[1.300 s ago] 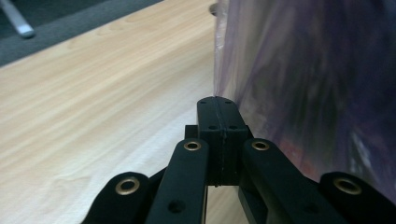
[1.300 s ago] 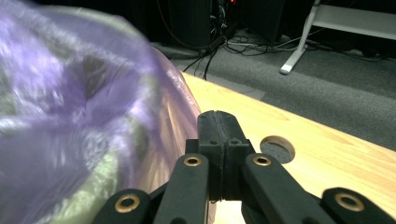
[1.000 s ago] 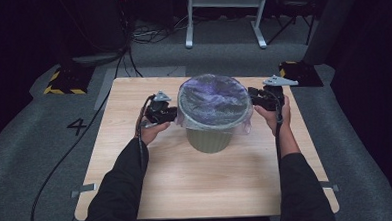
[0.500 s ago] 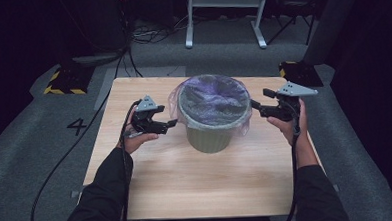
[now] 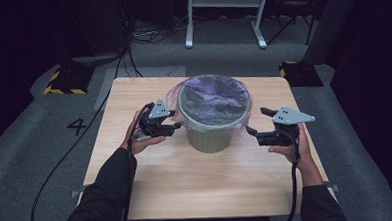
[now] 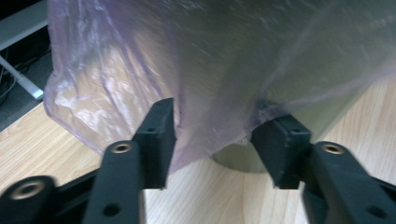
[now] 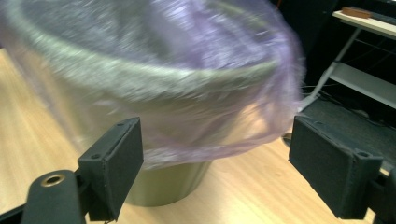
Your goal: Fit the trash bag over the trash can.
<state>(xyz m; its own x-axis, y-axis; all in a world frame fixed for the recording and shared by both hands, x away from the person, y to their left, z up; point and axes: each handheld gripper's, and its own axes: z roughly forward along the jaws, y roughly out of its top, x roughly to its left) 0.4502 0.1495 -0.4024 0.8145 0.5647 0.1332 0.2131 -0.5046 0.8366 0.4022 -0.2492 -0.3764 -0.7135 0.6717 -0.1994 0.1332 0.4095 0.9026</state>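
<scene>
An olive waste bin [image 5: 210,137] stands in the middle of the wooden table [image 5: 187,181], lined with a thin purple bag [image 5: 213,99] folded over its rim. My left gripper [image 5: 177,125] sits at the bin's left side. In the left gripper view its jaws [image 6: 212,135] have just been closing, and the bag's loose skirt [image 6: 140,70] hangs between them unpinched. My right gripper [image 5: 255,121] hovers off the bin's right side. Its jaws [image 7: 215,149] have just been opening and stand wide with nothing between them, facing the bag [image 7: 187,93] and the bin [image 7: 163,184].
Table edges run close to both forearms. On the floor behind lie two black blocks, one yellow-striped [image 5: 65,81] and one at the right [image 5: 300,73]. A white metal stand [image 5: 225,19] is at the back. The left gripper's cable trails off the table's left side.
Both grippers left the bin's rim and drew outward. The right one let go of the bag, opened, and came toward the person. The left one stayed near the bin's side.
</scene>
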